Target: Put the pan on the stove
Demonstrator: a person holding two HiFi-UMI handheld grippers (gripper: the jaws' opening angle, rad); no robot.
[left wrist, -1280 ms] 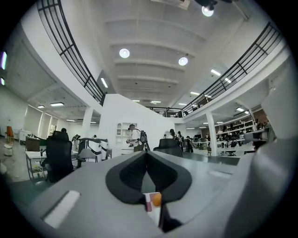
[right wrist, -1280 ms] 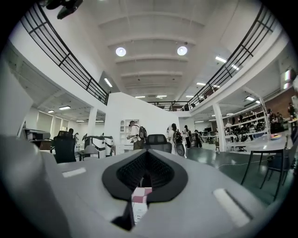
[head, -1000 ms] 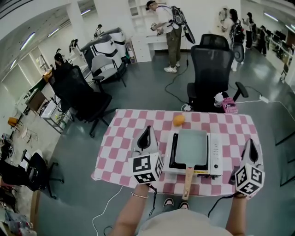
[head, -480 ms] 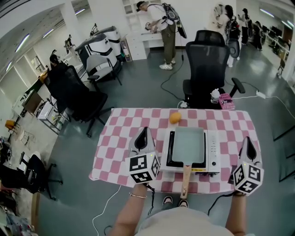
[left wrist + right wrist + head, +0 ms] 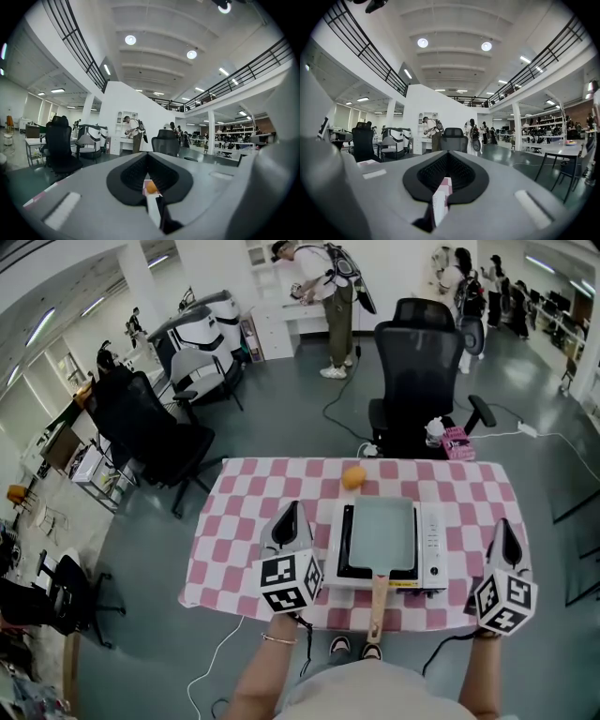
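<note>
Past my pink-and-white checked table (image 5: 242, 521), a black mesh office chair (image 5: 419, 362) stands on glossy grey floor (image 5: 281, 418); round ceiling lights (image 5: 130, 40) and black balcony railings (image 5: 536, 63) run overhead.

The left gripper (image 5: 290, 511) and the right gripper (image 5: 504, 525) were held level and well apart, both pointing away from the person. The left forearm (image 5: 267, 667) and the right forearm (image 5: 480, 676) reached forward behind them. The left jaws were pressed together on nothing, and the right jaws appeared closed and empty too.

Open-plan office: swivel chairs (image 5: 427, 371), desks (image 5: 560, 149), mezzanine railings (image 5: 79, 44).
</note>
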